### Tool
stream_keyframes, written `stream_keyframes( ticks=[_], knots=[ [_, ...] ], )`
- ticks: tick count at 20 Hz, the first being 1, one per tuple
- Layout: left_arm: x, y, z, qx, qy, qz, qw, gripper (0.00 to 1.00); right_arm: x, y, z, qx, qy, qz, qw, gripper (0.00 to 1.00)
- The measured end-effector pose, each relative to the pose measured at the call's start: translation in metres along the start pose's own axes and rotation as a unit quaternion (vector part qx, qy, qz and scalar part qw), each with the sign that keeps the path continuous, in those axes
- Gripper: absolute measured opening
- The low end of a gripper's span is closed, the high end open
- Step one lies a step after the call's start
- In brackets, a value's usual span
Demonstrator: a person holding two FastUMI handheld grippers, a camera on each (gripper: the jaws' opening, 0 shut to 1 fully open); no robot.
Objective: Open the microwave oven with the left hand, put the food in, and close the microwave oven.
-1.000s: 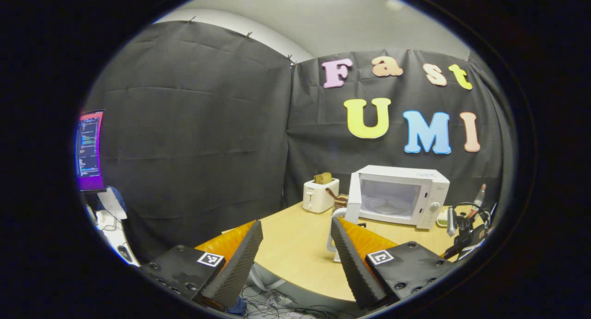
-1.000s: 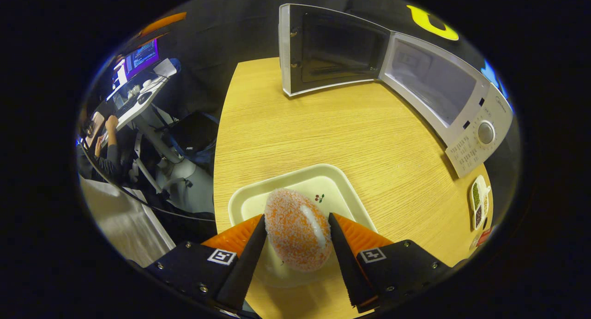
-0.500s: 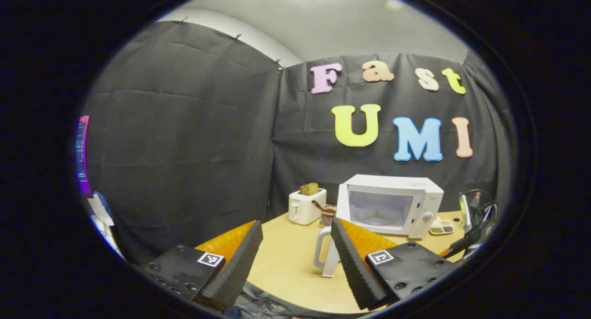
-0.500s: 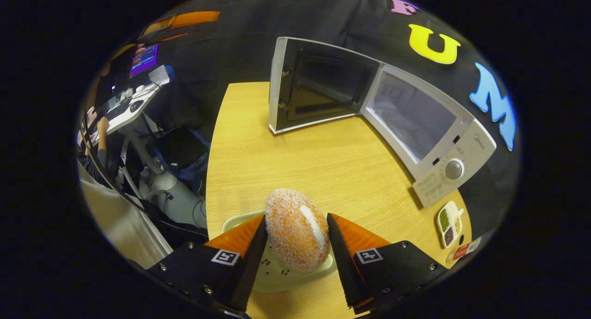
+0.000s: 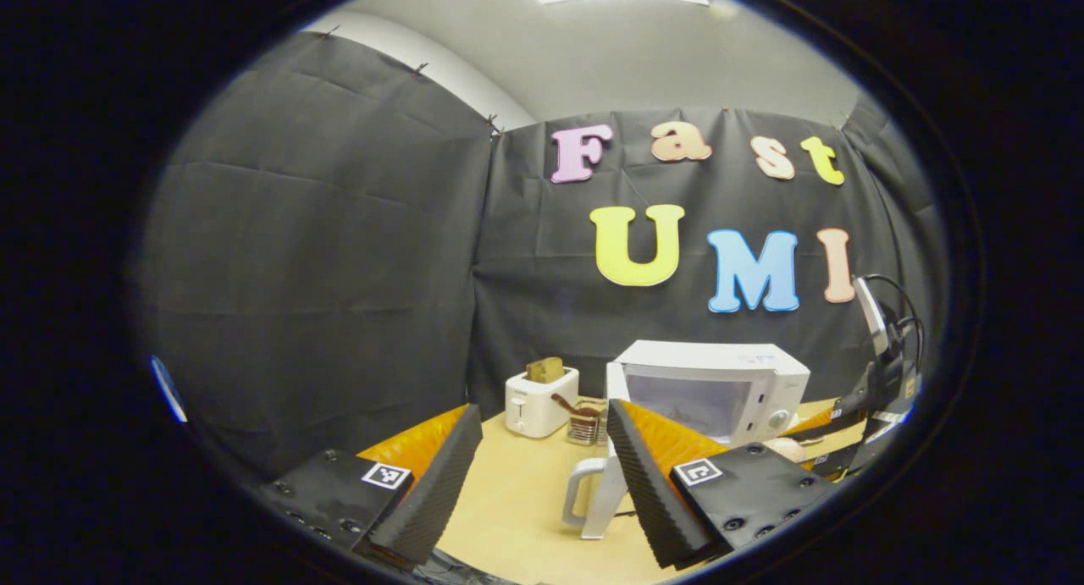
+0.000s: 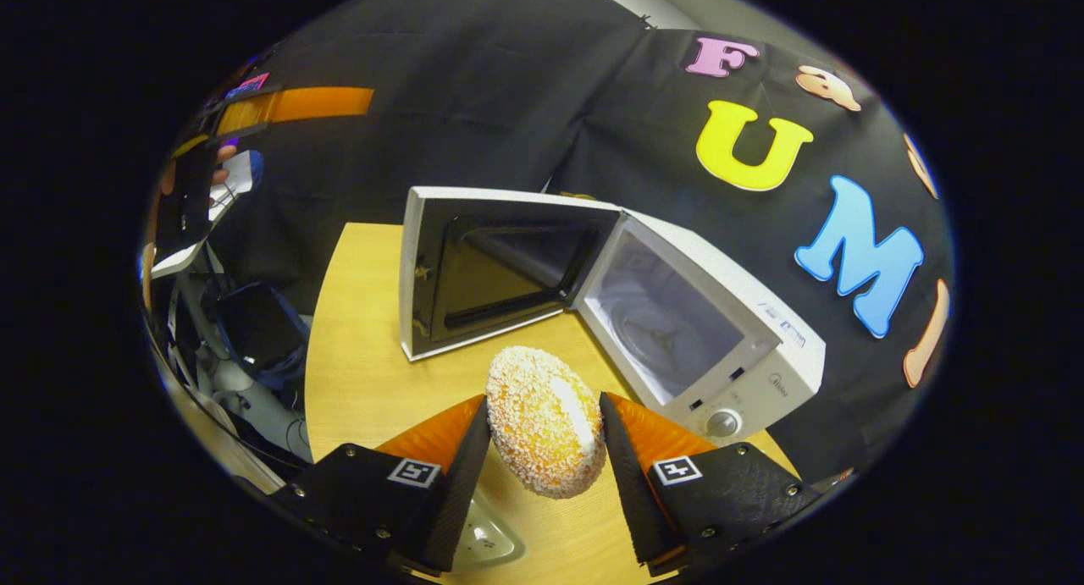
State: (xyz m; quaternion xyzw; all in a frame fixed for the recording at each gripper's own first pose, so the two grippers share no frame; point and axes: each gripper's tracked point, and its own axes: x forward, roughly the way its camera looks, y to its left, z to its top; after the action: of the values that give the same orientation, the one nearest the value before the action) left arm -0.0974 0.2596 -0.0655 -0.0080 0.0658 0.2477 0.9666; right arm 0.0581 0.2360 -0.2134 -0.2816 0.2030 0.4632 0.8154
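Orange-crumbed and oval, the food (image 6: pixel 544 420) sat clamped between both fingers of your right tool (image 6: pixel 544 449), lifted clear of the bench (image 6: pixel 356 348) and facing the microwave oven (image 6: pixel 677 322), presumably so it could go straight in. The door (image 6: pixel 483 272) stood swung wide to the left, leaving the cavity and its turntable exposed. You held your left tool (image 5: pixel 542 458) back with its fingers spread and nothing between them, near the door's handle (image 5: pixel 593 496), likely ready for closing. A pale tray (image 6: pixel 491 543) lay under the right tool.
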Motion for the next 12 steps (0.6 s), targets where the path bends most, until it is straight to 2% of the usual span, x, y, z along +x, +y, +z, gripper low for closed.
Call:
stream_keyframes(
  ticks=[5, 12],
  knots=[
    [0.024, 0.026, 0.003, -0.007, -0.008, 0.002, 1.0, 0.97, 0.029, -0.03, 0.035, 0.001, -0.022, -0.045, 0.999, 0.76],
    [0.052, 0.069, -0.008, -0.008, 0.0, 0.017, 1.0, 0.96, 0.088, -0.068, 0.046, 0.008, -0.011, -0.089, 0.996, 0.76]
  ],
)
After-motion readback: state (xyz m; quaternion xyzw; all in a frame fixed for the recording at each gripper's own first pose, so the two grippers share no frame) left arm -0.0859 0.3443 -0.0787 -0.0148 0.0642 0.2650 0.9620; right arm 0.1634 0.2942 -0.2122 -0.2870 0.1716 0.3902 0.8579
